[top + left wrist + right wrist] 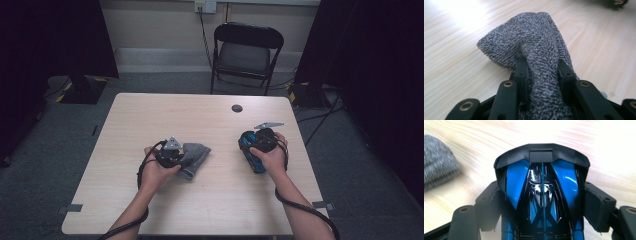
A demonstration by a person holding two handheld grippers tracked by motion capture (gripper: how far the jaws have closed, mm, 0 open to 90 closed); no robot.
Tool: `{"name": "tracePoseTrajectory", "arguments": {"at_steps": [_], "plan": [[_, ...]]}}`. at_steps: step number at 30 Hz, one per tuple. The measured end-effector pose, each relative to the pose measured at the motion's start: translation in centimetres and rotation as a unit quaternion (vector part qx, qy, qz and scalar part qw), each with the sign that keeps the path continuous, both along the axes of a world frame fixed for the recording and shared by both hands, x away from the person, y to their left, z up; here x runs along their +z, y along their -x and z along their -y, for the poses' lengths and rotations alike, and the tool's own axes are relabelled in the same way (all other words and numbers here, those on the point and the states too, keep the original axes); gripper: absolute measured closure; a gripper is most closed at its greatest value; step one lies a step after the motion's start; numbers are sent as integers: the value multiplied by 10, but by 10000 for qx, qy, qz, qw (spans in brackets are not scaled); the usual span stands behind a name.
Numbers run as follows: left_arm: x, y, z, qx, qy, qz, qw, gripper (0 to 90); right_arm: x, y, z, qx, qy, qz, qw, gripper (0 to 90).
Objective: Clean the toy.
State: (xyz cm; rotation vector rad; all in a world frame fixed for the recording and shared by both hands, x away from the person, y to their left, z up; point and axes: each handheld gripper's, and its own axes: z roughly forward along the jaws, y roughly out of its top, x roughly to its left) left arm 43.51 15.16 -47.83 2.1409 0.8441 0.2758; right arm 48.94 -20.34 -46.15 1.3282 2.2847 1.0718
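The left tool (543, 72) pinches a bunched grey knitted cloth (534, 37) low over the tabletop (210, 210). The right tool (544, 202) clamps a blue-and-black toy car (541, 182) by its flanks, well apart from the cloth. The glossy shell looks slick; a shallow hold could let the car slip.

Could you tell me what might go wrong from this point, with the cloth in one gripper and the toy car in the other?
The left gripper pinches only a bunched fold of the grey cloth, so the fabric could slip free when rubbed. The right gripper clamps the blue and black toy car across its glossy sides; the smooth body might twist or slide between the fingers. The car's rear wing juts out and could snag the knit.
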Motion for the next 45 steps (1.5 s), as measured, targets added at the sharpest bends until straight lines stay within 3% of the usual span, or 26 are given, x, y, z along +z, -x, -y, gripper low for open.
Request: {"name": "tracePoseTrajectory", "arguments": {"at_steps": [4, 8, 19, 30, 41, 45], "plan": [[-5, -5, -9, 117, -55, 14, 9999, 674, -7, -7, -1, -30, 242, -29, 9997, 253], [-9, -7, -11, 214, 92, -61, 9997, 671, -13, -10, -3, 18, 338, -13, 9994, 253], [-12, -12, -18, 294, 75, -93, 9995, 642, -21, -16, -2, -24, 462, -35, 9989, 252], [-13, -15, -20, 402, -8, -36, 9992, 502, -27, -19, -4, 53, 582, -29, 9983, 251], [-12, -15, -21, 587, 13, 31, 9983, 399, -32, -20, -6, 107, 613, 15, 9981, 247], [-11, -15, -21, 691, 71, 75, 9976, 318, -33, -21, -5, 156, 610, 5, 9980, 239]]}}
